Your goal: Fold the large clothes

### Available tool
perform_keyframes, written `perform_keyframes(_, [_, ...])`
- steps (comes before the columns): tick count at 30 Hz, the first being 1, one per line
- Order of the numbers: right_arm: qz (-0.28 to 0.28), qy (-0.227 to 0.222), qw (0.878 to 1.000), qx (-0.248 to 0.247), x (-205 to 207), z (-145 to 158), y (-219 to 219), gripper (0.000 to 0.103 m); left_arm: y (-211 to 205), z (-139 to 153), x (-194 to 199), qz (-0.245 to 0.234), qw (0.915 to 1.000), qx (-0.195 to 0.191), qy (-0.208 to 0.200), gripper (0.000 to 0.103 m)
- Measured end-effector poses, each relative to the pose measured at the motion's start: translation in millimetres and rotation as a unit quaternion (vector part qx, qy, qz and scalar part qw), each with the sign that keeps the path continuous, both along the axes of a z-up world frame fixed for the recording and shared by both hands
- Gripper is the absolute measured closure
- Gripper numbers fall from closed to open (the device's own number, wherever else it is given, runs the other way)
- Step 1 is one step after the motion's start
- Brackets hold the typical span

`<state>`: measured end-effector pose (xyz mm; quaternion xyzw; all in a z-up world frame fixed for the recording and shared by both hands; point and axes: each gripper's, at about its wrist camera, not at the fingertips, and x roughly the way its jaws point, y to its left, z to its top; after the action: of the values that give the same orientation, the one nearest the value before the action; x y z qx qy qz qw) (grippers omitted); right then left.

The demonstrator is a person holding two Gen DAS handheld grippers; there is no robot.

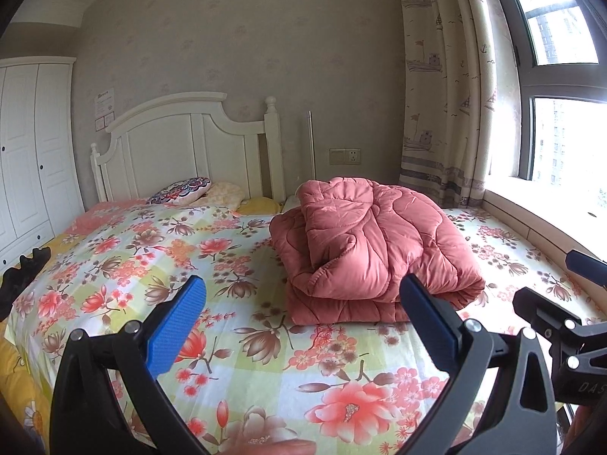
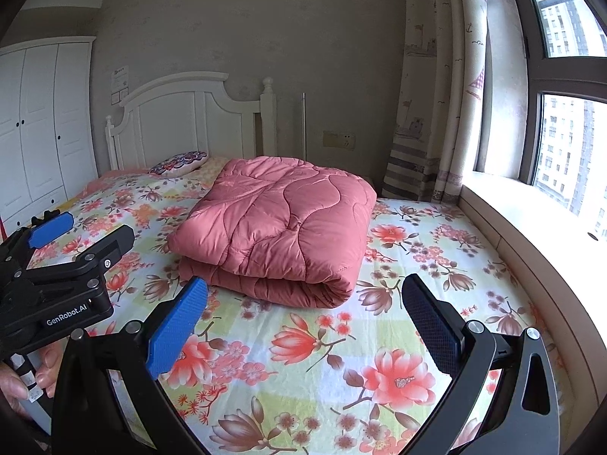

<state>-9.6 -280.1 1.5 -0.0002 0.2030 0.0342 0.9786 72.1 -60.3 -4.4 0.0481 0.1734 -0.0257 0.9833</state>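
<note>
A pink quilted comforter (image 1: 371, 246) lies folded in a thick bundle on the floral bedsheet (image 1: 265, 360), toward the window side of the bed. It also shows in the right wrist view (image 2: 280, 223), as a neat rectangular fold. My left gripper (image 1: 303, 314) is open and empty, held above the sheet just short of the bundle. My right gripper (image 2: 303, 318) is open and empty, also a little short of the bundle. The left gripper's body shows at the left of the right wrist view (image 2: 57, 276).
A white headboard (image 1: 189, 144) and patterned pillows (image 1: 180, 189) are at the bed's head. A white wardrobe (image 1: 26, 151) stands at left. A curtain (image 1: 444, 94) and window sill (image 2: 531, 220) run along the right. A dark object (image 1: 22, 273) lies at the bed's left edge.
</note>
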Motion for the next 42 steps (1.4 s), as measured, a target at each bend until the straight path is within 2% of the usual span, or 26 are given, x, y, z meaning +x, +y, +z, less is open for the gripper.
perform_keyframes(15, [-0.002, 0.004, 1.0, 0.023, 1, -5, -7, 0.004, 0, -3, -4, 0.002, 1.0, 0.002, 0.006, 0.002])
perform_keyframes(42, [0.002, 0.006, 1.0, 0.026, 2, -11, -6, 0.004, 1, -3, -7, 0.002, 1.0, 0.003, 0.007, 0.002])
